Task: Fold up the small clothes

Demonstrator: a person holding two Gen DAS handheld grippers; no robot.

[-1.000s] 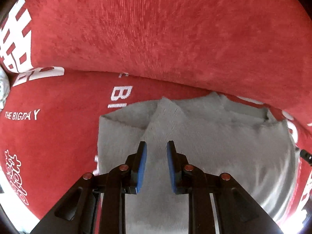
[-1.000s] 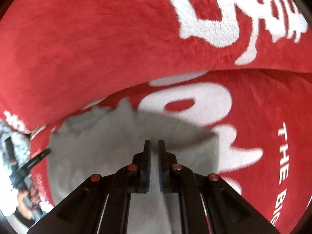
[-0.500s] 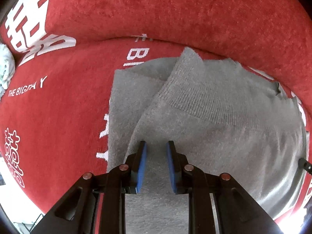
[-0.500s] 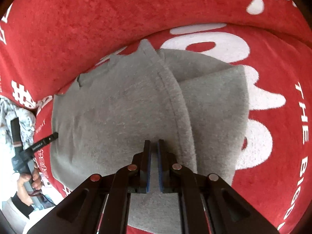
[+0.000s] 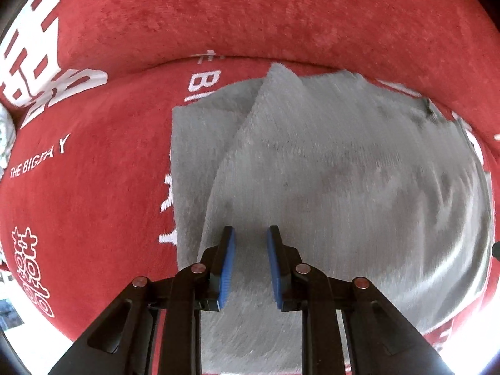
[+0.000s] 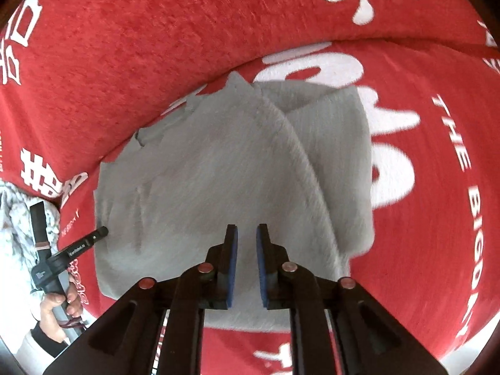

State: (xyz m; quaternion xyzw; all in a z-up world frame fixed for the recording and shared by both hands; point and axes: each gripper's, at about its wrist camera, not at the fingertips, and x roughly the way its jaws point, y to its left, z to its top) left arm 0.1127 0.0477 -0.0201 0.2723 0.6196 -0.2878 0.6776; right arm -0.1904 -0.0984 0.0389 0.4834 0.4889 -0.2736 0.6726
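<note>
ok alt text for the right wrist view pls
A grey knitted garment, partly folded, lies on a red plush cover with white lettering. The right tongs hover over it, blue pads slightly apart and empty. At the left edge, a hand holds the left tongs.

- The grey garment (image 6: 218,181) lies flat on the red cover (image 6: 437,218), so nothing tall blocks a pass over it.
- The far side is closed off by a raised red cushion (image 5: 265,15) running just behind the garment.
- To the right of the garment, bare red cover gives open room.
- The left tool (image 6: 90,237) and the hand (image 6: 53,309) holding it stand at the garment's left edge.
</note>
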